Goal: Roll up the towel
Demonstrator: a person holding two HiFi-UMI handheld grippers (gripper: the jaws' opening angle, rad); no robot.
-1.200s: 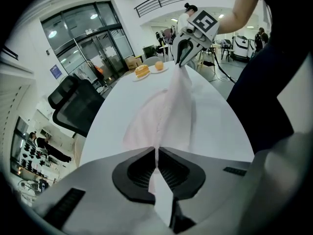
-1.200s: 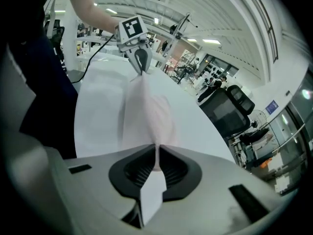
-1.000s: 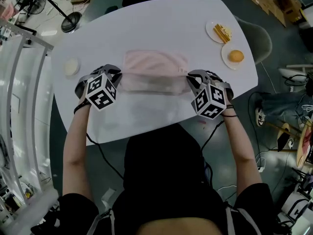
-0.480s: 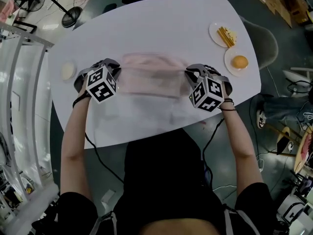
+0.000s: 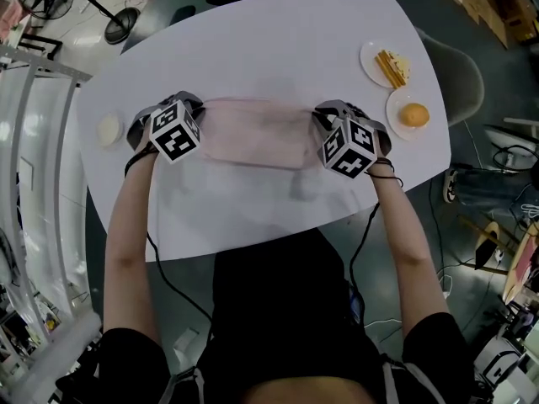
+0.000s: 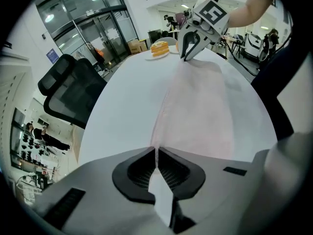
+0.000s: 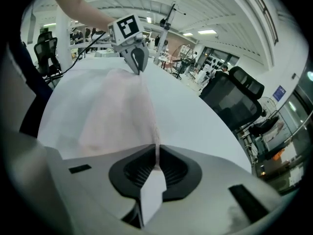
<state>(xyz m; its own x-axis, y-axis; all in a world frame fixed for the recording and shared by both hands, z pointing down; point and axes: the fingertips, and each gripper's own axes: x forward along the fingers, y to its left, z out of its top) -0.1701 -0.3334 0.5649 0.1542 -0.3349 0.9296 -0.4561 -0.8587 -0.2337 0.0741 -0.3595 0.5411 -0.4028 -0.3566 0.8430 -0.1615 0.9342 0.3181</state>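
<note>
A white oval table [image 5: 278, 40] is seen from above, with the person's two forearms reaching across it. At the far left sits a small pale dish [image 5: 109, 129], well apart from the work.

The left gripper [image 5: 195, 116] points steeply down at the left end of a pale pink towel [image 5: 253, 131]. Its jaws are pressed together on a thin edge of the cloth. The towel lies flat across the middle of the table as a wide band between the two tools, apparently doubled over.

The right gripper [image 5: 324, 123] mirrors the left one, its jaws likewise pinched tight on the towel's right end. Further right, two plates of food [image 5: 392, 64] stand near the table edge, clear of the towel.

The step in hand appears to be turning the held edge over to build the roll. Doing it well likely calls for:
- moving both tools together and level, so the roll stays straight
- keeping the cloth lightly taut between them
- laying the edge down before letting go, since so thin a pinch could slip
</note>
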